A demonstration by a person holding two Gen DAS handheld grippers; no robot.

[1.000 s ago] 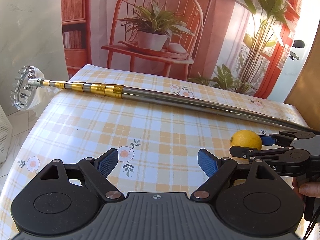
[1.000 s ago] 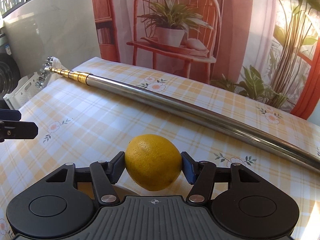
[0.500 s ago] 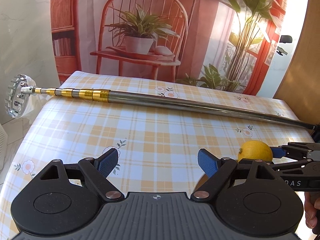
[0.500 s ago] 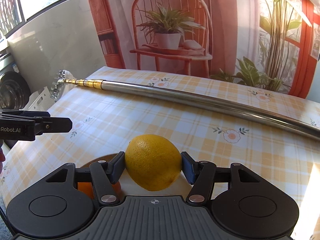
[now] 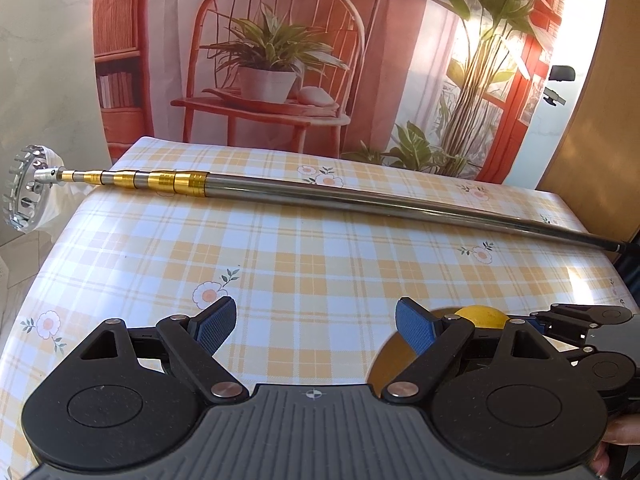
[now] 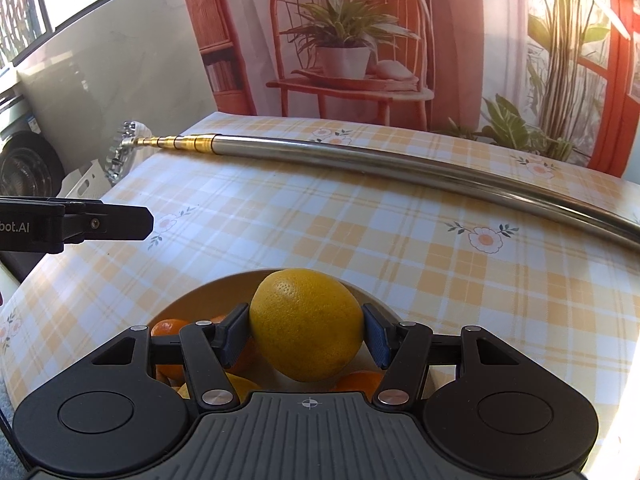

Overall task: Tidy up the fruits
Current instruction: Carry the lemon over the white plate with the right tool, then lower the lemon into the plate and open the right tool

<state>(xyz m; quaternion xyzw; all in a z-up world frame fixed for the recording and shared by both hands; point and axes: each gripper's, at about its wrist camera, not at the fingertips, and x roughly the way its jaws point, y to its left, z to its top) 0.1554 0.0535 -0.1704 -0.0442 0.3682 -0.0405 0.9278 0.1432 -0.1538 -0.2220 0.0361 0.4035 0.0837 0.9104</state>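
My right gripper (image 6: 306,338) is shut on a yellow lemon (image 6: 306,324), held over a tan bowl (image 6: 224,286) at the table's near edge. Several oranges (image 6: 170,328) lie in the bowl beneath the lemon. In the left wrist view the lemon (image 5: 480,315) peeks out at the lower right, with the right gripper (image 5: 532,322) around it and the bowl (image 5: 390,356) below. My left gripper (image 5: 314,326) is open with nothing between its blue pads, hovering over the checked tablecloth left of the bowl. It also shows at the left edge of the right wrist view as a black finger (image 6: 104,222).
A long telescopic steel pole (image 5: 360,200) with gold sections and a toothed round head (image 5: 24,196) lies across the far side of the table (image 5: 300,264). A printed backdrop of a chair and plants hangs behind. A person's fingertips (image 5: 612,444) show at the lower right.
My right gripper has carried the lemon back toward the near edge, and it is now over the bowl of oranges. The left gripper stayed open and shifted slightly.
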